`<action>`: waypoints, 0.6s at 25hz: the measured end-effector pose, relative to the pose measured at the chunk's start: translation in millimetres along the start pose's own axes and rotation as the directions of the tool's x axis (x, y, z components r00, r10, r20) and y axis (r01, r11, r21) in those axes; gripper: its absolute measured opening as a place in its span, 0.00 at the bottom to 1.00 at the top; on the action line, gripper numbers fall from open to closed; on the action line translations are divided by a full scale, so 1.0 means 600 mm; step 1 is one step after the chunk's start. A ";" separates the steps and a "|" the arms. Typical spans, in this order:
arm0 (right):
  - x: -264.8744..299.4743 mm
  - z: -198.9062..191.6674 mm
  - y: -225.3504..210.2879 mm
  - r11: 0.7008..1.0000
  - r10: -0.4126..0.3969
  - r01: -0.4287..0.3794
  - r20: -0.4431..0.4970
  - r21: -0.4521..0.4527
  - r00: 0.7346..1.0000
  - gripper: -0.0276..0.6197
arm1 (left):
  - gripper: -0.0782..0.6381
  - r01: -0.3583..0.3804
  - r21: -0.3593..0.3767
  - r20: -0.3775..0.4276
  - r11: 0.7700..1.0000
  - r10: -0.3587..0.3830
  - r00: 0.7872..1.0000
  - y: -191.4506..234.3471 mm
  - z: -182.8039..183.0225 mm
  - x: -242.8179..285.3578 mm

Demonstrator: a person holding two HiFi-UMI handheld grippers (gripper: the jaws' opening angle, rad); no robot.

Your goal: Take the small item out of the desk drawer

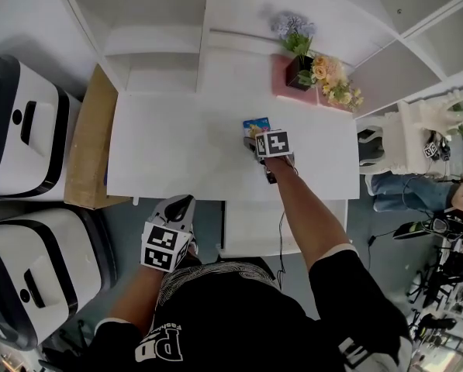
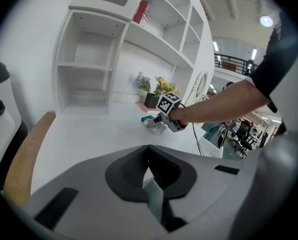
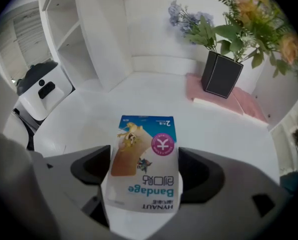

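white desk (image 1: 177,153), far right: bandage packet (image 3: 146,134) held above it, retrieval looks done
right gripper (image 3: 146,179) clamps it; left gripper (image 2: 149,181) closed, empty; next probably lower and release.

Bandage packet (image 3: 145,169): flat white sachet with a blue top band, a pink round badge and a plaster graphic; its "Bandage" print reads upside down. It sits lower centre of the right gripper view, clamped between the right gripper (image 3: 145,176) jaws, over the white desk top (image 3: 89,119). Drawer (image 1: 250,227): white, pulled out, lower centre of head view.
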State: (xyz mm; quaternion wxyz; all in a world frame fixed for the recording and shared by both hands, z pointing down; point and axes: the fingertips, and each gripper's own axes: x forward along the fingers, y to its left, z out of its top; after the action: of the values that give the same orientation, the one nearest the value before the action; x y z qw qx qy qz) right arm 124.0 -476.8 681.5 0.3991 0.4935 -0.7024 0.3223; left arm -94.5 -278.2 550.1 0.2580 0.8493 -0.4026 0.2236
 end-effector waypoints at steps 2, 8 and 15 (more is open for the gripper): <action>0.008 0.003 -0.003 1.000 -0.006 0.005 -0.015 -0.014 1.000 0.70 | 0.13 0.000 -0.002 -0.001 1.000 0.000 1.000 0.000 0.001 0.000; 0.024 -0.008 -0.008 1.000 -0.009 0.009 -0.052 0.008 0.999 0.70 | 0.13 -0.009 -0.017 -0.002 1.000 0.009 1.000 0.006 0.000 0.004; 0.026 -0.013 -0.017 0.999 -0.037 0.036 -0.053 -0.015 0.998 0.70 | 0.13 -0.008 -0.017 0.001 1.000 0.008 1.000 -0.004 0.007 0.012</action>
State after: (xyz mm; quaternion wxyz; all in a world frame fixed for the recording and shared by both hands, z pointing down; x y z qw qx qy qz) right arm 132.4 -480.2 699.1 0.4269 0.4946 -0.6846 0.3232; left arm -87.6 -283.6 550.3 0.2639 0.8457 -0.4080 0.2205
